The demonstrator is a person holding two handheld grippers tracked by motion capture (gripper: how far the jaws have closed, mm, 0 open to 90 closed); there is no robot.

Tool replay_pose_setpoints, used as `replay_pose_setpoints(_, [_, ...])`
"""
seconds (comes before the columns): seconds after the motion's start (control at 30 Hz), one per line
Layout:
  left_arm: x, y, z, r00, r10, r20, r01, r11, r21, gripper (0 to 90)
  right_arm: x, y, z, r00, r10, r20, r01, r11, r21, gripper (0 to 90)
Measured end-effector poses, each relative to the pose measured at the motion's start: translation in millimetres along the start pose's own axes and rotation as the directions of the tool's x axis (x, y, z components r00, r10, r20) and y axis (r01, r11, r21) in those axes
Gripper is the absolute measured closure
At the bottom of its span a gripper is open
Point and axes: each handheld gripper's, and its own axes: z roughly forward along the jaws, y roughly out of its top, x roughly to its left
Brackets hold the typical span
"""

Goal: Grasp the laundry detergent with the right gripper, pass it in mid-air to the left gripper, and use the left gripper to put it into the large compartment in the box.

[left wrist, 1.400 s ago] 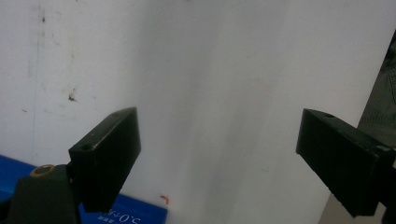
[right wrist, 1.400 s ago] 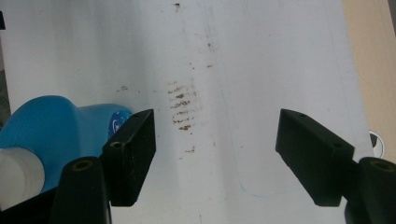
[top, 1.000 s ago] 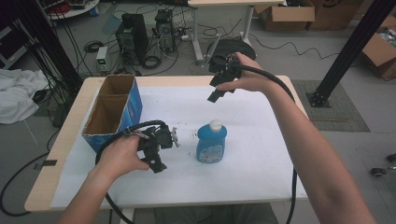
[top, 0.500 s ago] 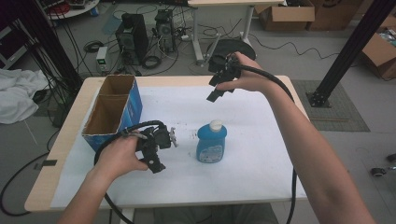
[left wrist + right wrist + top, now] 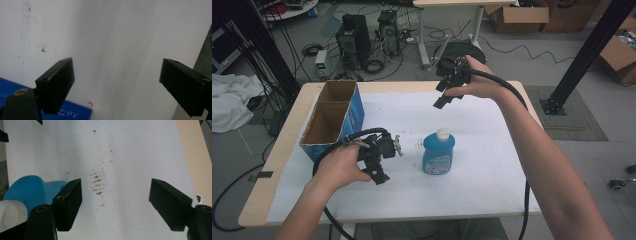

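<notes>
A blue bottle with a white cap sits on the white cover near the table's middle. My left gripper is held low just left of it, open, with bare white cover between its jaws. A blue printed surface shows at the lower left of the left gripper view. My right gripper hovers above the far side of the table, open and holding nothing. The bottle lies behind the left jaw in the right gripper view, apart from it.
An open cardboard box with blue sides and two compartments stands at the table's left. The wooden table edge borders the white cover. Brown smudges mark the cover. Computers and cables lie on the floor beyond.
</notes>
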Motion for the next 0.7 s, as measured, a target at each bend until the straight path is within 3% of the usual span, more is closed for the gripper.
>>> replay_pose_setpoints(0.3, [0.6, -1.1, -2.4, 1.0000, -0.005, -0.004, 0.005, 1.0000, 0.007, 13.3, 1.7, -11.0, -9.0, 0.9999, 0.016, -0.001, -0.016, 0.998, -0.058, 26.3])
replay_pose_setpoints(0.7, [1.3, 4.6, 0.2, 1.0000, 0.003, -0.001, -0.003, 0.9998, 0.022, 13.2, 4.8, -37.1, -24.8, 0.9994, 0.024, -0.026, -0.028, 0.986, -0.165, 23.4])
